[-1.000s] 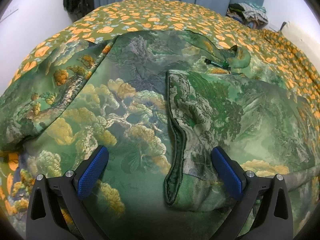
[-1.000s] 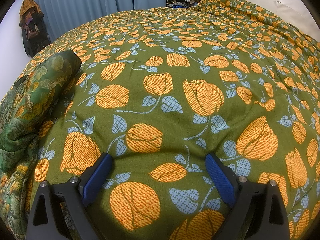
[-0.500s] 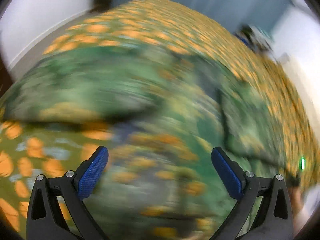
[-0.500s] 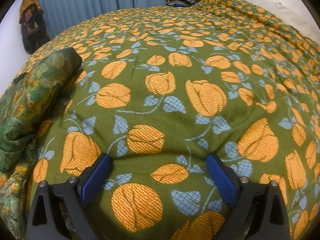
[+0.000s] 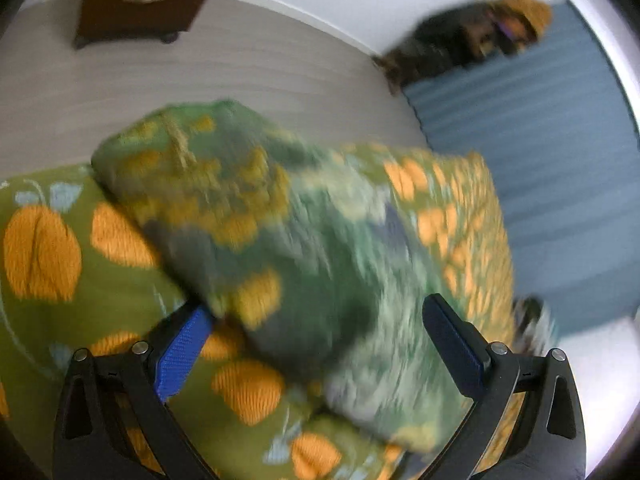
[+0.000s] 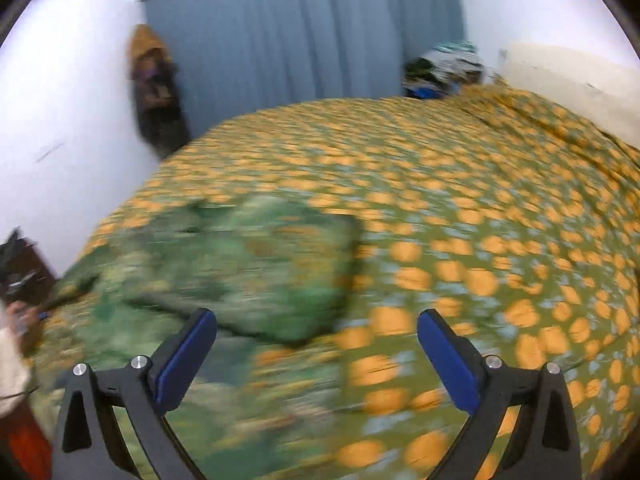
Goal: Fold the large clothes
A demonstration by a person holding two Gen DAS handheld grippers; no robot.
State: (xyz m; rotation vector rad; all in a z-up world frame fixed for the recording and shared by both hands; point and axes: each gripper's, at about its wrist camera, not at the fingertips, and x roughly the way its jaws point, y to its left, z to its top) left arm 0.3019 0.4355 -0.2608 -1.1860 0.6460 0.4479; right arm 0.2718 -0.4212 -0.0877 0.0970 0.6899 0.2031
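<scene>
Your left gripper [image 5: 316, 354] has its jaws spread wide and grips nothing, with the blurred green printed garment [image 5: 280, 248] lying just ahead of them on the orange-flowered bedspread [image 5: 44, 256], near the bed's edge. Your right gripper [image 6: 316, 354] has just been opening, jaws now wide and empty, above the bedspread with the garment at its left.
</scene>
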